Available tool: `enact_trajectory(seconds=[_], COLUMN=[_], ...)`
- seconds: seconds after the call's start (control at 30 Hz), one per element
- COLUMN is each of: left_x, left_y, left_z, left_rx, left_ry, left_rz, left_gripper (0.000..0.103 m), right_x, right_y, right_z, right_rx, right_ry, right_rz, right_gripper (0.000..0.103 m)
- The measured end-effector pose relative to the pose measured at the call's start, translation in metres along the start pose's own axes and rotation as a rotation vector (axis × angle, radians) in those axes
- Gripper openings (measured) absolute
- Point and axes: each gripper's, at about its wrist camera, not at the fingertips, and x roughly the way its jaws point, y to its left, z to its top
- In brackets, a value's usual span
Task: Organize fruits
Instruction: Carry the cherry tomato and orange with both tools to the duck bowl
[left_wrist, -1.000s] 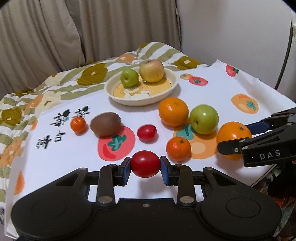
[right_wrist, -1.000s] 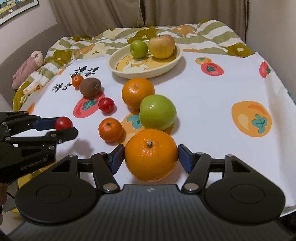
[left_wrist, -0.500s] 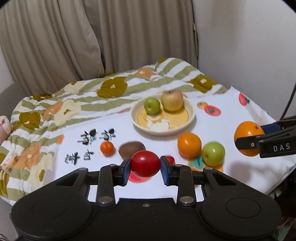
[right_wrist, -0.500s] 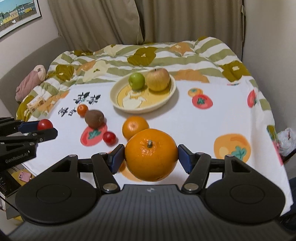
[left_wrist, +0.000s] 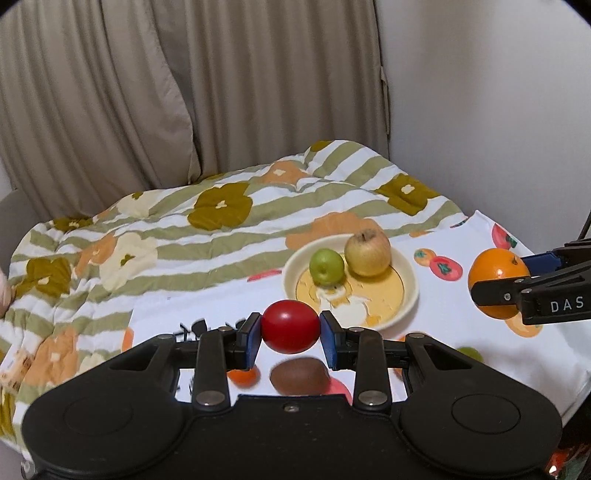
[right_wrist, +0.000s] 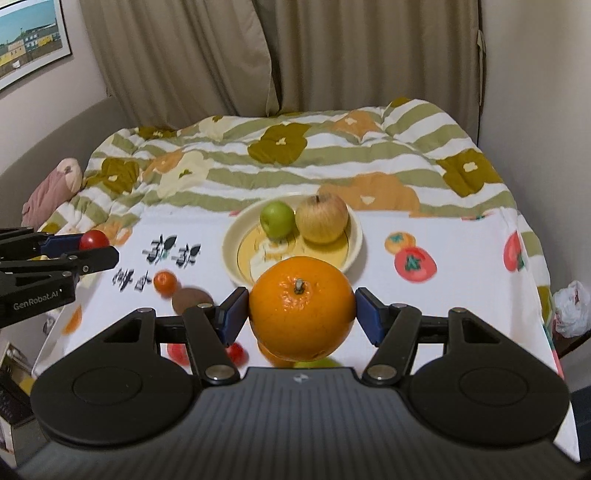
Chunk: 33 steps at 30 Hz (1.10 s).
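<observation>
The left gripper is clamped on a red tomato, held clear above the white printed cloth. In the right wrist view this gripper enters from the left edge, its fingers roughly level, with the tomato at their tips above the cloth's left border.

Below and ahead of it, a small orange and a kiwi lie on the cloth, close together. Bare cloth lies between these fruits and the cream plate.

The plate sits near the far edge of the cloth, where the striped floral quilt begins. It holds a green apple on the left and a yellow apple on the right, touching or nearly so. The near half of the plate floor is unoccupied.

The right gripper is clamped on a large orange, stem up, held above the cloth in front of the plate's near rim. In the left wrist view it reaches in from the right edge, level with the plate.

Right of the plate, the cloth is open up to its right edge, beside the wall. Curtains bound the far side.
</observation>
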Motion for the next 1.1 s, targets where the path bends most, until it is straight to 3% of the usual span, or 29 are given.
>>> enact_trajectory(seconds=[0.53,0.87,1.1], left_x=[0.093,0.175,0.203], left_y=[0.037,0.017,0.005], left_z=[0.037,0.025,0.020], left_rx=[0.125,0.254,0.311], left_ry=[0.028,0.081,0.112], left_rz=[-0.182,-0.289,-0.307], left_gripper=[0.037,0.037,0.037], right_x=[0.071,0.119,0.130], right_y=[0.027,0.026,0.026], right_z=[0.043,0.036,0.029], right_rx=[0.106,0.147,0.190], right_ry=[0.004,0.051,0.070], right_rz=[-0.127,-0.235,-0.258], right_gripper=[0.078,0.078,0.078])
